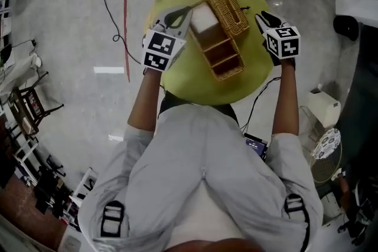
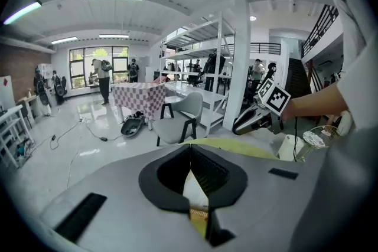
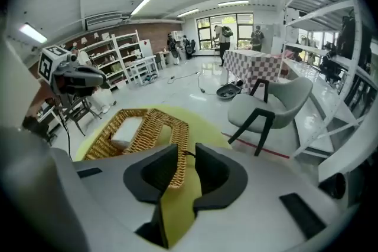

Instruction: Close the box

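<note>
The wicker box (image 1: pixel 224 59) is sitting mid-way across the round yellow table (image 1: pixel 183 79), its woven lid (image 1: pixel 231 12) lying flipped open beside the compartment holding something white. The lid is looking light, stiff and rough, so it is probably calling for a gentle pinch on its free outer edge, not a squeeze that could crack the weave. The right gripper (image 1: pixel 264 22) is hovering just beside that lid, fingers (image 3: pixel 150 171) parted and empty. The left gripper (image 1: pixel 177 19) is waiting near the box's other side, fingers (image 2: pixel 168 171) pressed together on nothing.
</note>
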`<state>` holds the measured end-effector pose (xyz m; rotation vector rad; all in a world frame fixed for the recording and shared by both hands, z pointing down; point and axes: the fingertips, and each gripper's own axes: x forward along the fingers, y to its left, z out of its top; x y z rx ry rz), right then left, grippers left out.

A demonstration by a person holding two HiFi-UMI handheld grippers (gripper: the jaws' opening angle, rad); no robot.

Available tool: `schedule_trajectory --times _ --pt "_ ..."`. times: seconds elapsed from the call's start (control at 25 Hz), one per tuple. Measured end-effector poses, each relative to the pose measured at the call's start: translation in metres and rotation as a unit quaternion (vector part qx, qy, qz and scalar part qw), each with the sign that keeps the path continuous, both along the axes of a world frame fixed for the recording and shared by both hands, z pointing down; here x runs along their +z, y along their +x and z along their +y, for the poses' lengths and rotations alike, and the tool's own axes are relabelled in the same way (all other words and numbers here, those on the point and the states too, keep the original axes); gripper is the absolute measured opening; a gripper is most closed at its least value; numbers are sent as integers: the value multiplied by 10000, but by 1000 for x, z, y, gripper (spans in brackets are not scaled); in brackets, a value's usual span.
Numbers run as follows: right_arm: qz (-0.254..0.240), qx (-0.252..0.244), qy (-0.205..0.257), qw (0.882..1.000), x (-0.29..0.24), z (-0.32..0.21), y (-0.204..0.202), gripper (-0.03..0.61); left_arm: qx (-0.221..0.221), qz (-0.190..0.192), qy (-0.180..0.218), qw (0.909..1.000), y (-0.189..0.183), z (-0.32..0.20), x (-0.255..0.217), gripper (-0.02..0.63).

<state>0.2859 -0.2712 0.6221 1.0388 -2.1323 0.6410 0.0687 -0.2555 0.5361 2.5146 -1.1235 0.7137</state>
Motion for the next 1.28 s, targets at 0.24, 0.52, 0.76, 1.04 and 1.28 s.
schedule_trajectory --times 0.24,0.52,0.76,1.04,1.28 --pt "417 -754 -249 9960 47 -16 -4 111 -230 -146 -129 9995 -2 -8 17 29" --pt "840 -1559 -425 9833 95 -29 -13 111 -414 -281 -398 9980 -8 0 42 29" --pt "1046 -1915 -630 9739 122 -31 -16 110 -369 -347 -515 9974 -7 5 60 29" --pt "1133 -1980 -608 9717 126 -33 -24 70 -344 -375 -566 9971 -9 11 63 29" --pt "1110 -1956 -503 9731 125 -35 -28 41 -315 -373 -576 9971 -18 15 64 29"
